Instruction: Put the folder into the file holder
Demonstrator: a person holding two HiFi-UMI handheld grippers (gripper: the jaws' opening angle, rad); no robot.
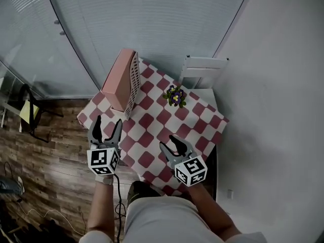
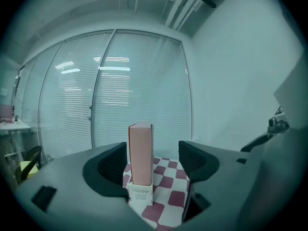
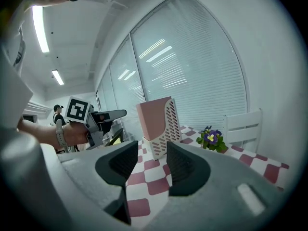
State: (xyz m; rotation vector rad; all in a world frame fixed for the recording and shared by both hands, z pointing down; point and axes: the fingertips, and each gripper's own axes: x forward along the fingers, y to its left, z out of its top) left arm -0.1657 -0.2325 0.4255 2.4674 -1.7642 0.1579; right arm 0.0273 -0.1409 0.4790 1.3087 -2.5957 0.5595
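Hovering slack and empty, my left gripper (image 1: 108, 120) and right gripper (image 1: 171, 143) face the file holder (image 1: 132, 87); folder (image 1: 117, 80) inside, flowers (image 1: 175, 96) beside, chair (image 1: 202, 67) half-hidden behind.

Both claws are held out in front on bare forearms (image 1: 101, 206), side by side and well apart. The left claw (image 1: 108, 124) points nearly level, jaws wide and empty. The right claw (image 1: 169, 143) angles toward its partner, jaws parted, gripping nothing.

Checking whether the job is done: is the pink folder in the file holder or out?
In. The pink folder stands upright inside the white file holder.
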